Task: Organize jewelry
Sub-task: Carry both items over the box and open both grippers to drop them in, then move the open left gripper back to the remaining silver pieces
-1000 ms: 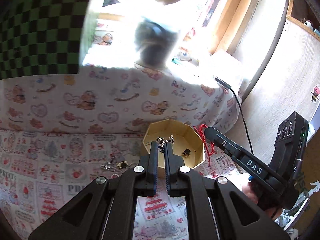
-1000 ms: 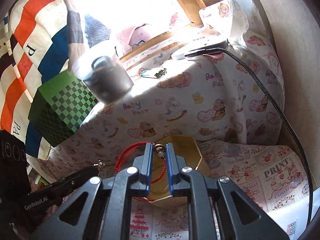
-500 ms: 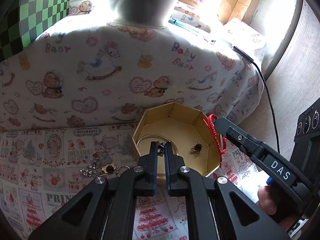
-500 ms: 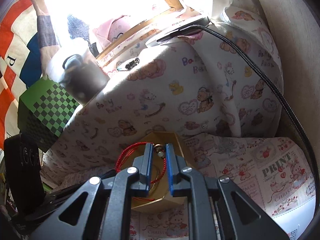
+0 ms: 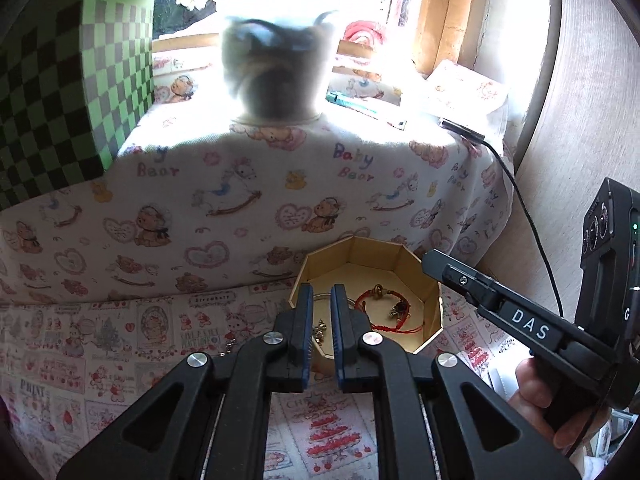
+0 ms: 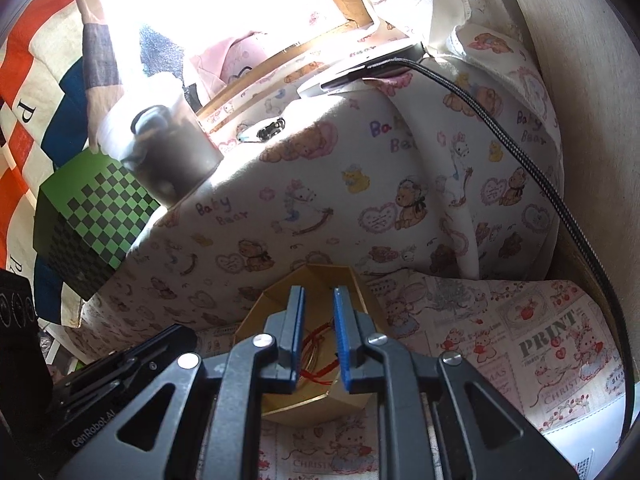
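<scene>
A tan many-sided jewelry box [image 5: 434, 312] stands open on the printed cloth; it also shows in the right wrist view [image 6: 280, 300]. Inside lie a red cord bracelet [image 5: 384, 312], a thin bangle and small gold beads [image 5: 320, 330]. The bracelet shows between the right fingers too [image 6: 316, 344]. My left gripper [image 5: 319, 294] is slightly open and empty over the box's near left rim. My right gripper [image 6: 318, 294] is open and empty above the box; its finger [image 5: 480, 292] reaches over the right rim in the left view.
A bear-print covered ledge [image 5: 280, 184] rises right behind the box. On it stand a blurred dark jar [image 5: 276, 68], a green checkered box [image 5: 60, 100] and a device with a black cable [image 6: 500, 128]. A wall is at the right.
Both grippers opened. The red bracelet left the right gripper and now lies in the box; the piece the left gripper held now lies in the box too.
</scene>
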Demonstrator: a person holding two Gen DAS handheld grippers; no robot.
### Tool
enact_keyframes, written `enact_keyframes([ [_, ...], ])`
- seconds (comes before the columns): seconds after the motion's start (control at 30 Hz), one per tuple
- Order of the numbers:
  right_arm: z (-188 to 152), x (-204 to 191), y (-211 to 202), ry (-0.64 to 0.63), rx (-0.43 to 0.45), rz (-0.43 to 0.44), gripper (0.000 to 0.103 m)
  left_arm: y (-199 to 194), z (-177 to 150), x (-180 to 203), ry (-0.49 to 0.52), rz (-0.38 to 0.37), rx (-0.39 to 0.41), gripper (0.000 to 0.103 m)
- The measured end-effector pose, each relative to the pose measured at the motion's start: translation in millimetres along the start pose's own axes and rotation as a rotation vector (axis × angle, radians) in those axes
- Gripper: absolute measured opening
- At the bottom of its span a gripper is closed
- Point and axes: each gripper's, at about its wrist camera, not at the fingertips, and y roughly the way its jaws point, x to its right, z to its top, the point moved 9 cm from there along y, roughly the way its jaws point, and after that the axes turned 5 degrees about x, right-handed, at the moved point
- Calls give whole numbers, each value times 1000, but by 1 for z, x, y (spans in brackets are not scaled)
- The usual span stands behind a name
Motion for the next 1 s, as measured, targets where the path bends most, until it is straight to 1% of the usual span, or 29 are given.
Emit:
enact_keyframes([
  [0.03,1,-1,-2,-2,8,2,23,-6,2,-4,5,14,14,8],
  [0.17,4,-9,-11,-36,32,-6,25,-27,9,-25,21,78,72,16],
  [0.23,4,-15,-14,-64,40,-8,30,-41,12,-34,24,108,105,19],
  [0.3,3,-22,-16,-99,54,-17,33,-55,17,-45,30,135,143,28],
  [0.43,0,-37,-21,-162,77,-17,43,-84,25,-62,24,183,209,36],
  [0.5,-1,-45,-24,-191,91,-11,48,-97,29,-65,32,196,247,47],
  [0.53,-2,-49,-26,-203,97,-5,49,-104,30,-67,39,200,264,49],
  [0.6,-3,-57,-29,-218,102,7,50,-112,31,-69,52,208,287,58],
  [0.7,-5,-61,-32,-215,102,18,52,-115,30,-76,35,215,293,65],
  [0.73,-5,-61,-30,-212,97,17,53,-111,28,-78,21,214,278,67],
  [0.77,-6,-59,-29,-211,90,11,53,-105,25,-82,6,223,244,73],
  [0.8,-7,-57,-26,-208,85,0,53,-90,19,-85,-3,243,180,75],
  [0.83,-7,-54,-24,-204,79,-16,53,-79,13,-87,-13,236,126,75],
  [0.9,-8,-48,-19,-195,64,-41,53,-61,-1,-92,-49,208,56,75],
  [1.0,-12,-42,-12,-184,29,-68,53,-27,-19,-98,-68,212,-108,75],
])
